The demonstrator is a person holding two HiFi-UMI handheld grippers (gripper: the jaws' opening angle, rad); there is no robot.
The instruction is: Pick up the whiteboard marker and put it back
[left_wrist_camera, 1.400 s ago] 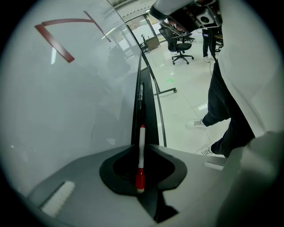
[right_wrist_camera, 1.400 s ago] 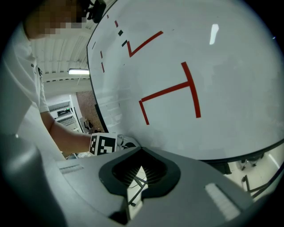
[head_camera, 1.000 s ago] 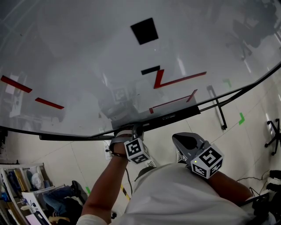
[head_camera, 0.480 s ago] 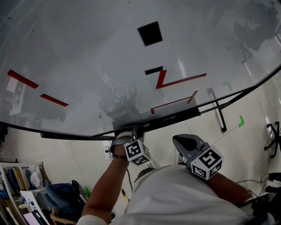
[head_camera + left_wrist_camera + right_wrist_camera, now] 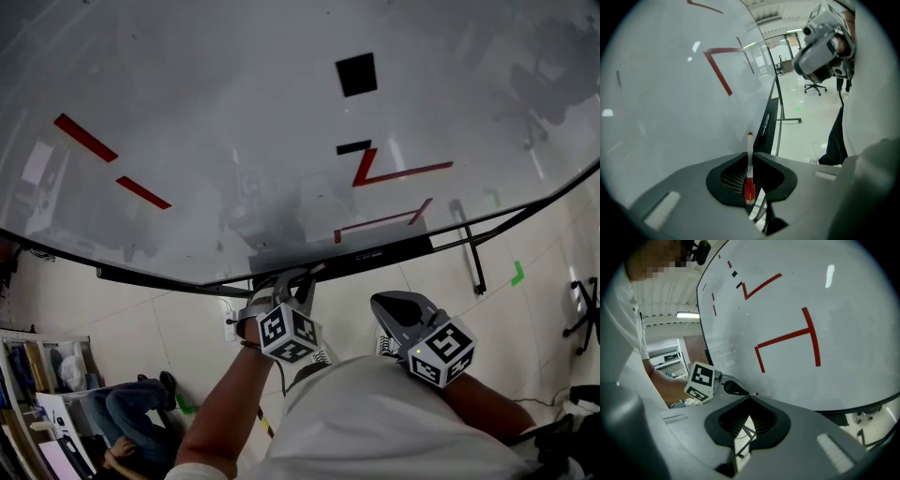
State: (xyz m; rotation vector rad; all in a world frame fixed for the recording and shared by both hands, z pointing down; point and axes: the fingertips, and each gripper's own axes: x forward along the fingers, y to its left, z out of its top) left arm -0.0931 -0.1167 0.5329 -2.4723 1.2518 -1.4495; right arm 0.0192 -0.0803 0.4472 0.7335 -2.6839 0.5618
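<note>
The left claw (image 5: 751, 153) is clamped on a red-and-white whiteboard marker (image 5: 749, 187), held upright beside a whiteboard (image 5: 665, 103) bearing red lines (image 5: 718, 70).

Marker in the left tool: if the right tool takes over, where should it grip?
Probably take the marker by the white barrel that sticks out past the left tool, coming across it from the right tool's side; the red cap lies behind those jaws.

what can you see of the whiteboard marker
The whiteboard marker is a slim white stick with a red band at its near end and a small red far tip. It is clamped between the shut jaws of the left gripper, far tip beyond them, close to the whiteboard; contact cannot be told.
</note>
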